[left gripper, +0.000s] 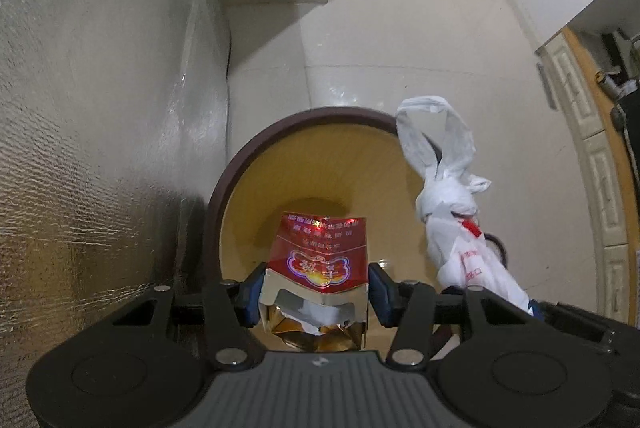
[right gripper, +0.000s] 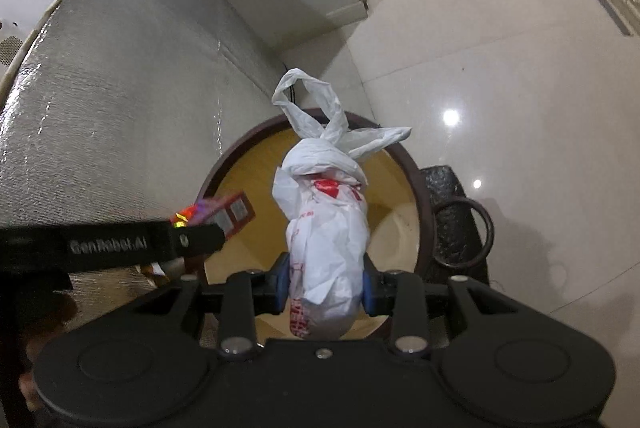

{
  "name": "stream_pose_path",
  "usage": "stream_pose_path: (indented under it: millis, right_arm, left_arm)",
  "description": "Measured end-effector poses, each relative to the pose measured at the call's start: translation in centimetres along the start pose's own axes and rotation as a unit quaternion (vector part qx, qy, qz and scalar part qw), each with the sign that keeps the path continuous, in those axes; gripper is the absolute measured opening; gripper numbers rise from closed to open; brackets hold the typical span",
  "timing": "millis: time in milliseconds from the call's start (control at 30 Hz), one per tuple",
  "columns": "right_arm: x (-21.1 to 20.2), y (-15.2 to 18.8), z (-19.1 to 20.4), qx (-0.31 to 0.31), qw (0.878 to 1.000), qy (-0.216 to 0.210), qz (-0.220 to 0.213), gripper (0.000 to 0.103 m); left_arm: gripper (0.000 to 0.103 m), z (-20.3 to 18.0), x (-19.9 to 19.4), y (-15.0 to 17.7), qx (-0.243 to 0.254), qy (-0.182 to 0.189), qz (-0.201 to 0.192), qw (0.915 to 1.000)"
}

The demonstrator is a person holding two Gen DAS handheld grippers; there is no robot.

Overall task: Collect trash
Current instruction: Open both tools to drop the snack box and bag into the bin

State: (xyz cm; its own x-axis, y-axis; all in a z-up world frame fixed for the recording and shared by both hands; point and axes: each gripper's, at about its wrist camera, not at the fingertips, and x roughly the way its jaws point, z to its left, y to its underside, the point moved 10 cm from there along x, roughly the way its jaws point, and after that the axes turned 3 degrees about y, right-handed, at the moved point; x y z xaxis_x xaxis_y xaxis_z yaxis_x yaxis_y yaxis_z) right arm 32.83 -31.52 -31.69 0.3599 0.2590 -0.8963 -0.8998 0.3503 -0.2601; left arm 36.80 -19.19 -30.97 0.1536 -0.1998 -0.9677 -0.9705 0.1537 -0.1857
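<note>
Red packet (left gripper: pixel 320 252) being gripped in the left gripper (left gripper: pixel 316 292) jaws at lower centre, knotted white bag (right gripper: pixel 326 248) being clamped by the right gripper (right gripper: pixel 325 288) jaws, both being held over a round bin (left gripper: pixel 248 164).

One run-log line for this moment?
left gripper: shut on red carton | right gripper: shut on knotted white plastic bag | both above round brown-rimmed bin

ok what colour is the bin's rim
Dark brown rim around a tan inside; clearest in the right wrist view.
</note>
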Motion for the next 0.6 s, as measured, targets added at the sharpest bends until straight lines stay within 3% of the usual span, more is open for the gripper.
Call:
stream_pose_path:
  millis: [200, 267, 400, 467, 533, 600]
  right_arm:
    - [1.9, -0.6, 0.0, 0.0, 1.0, -0.005, 0.017, 0.035]
    - [2.4, -0.9, 0.2, 0.001, 1.0, -0.005, 0.022, 0.035]
    - [3.5, -1.3, 0.9, -0.01, 1.0, -0.006, 0.027, 0.037]
    - [4.0, -1.4, 0.9, -0.02, 0.999, -0.007, 0.027, 0.04]
    - [4.2, -1.5, 1.0, -0.027, 0.999, -0.003, 0.023, 0.053]
    - [4.4, -1.3, 0.8, -0.038, 0.999, 0.005, 0.018, 0.058]
  left_arm:
    - [0.056, 1.2, 0.6, -0.3, -0.03, -0.005, 0.012, 0.9995]
    - [0.071, 1.0, 1.1, -0.4, -0.042, -0.01, 0.024, 0.9988]
    - [0.086, 1.4, 0.9, -0.5, -0.05, -0.022, 0.018, 0.9983]
    - [0.087, 1.5, 0.8, -0.5, -0.052, -0.026, 0.017, 0.9981]
    - [0.088, 1.6, 0.8, -0.4, -0.053, -0.029, 0.022, 0.9979]
    - [0.088, 1.4, 0.8, 0.0, -0.052, -0.031, 0.025, 0.9979]
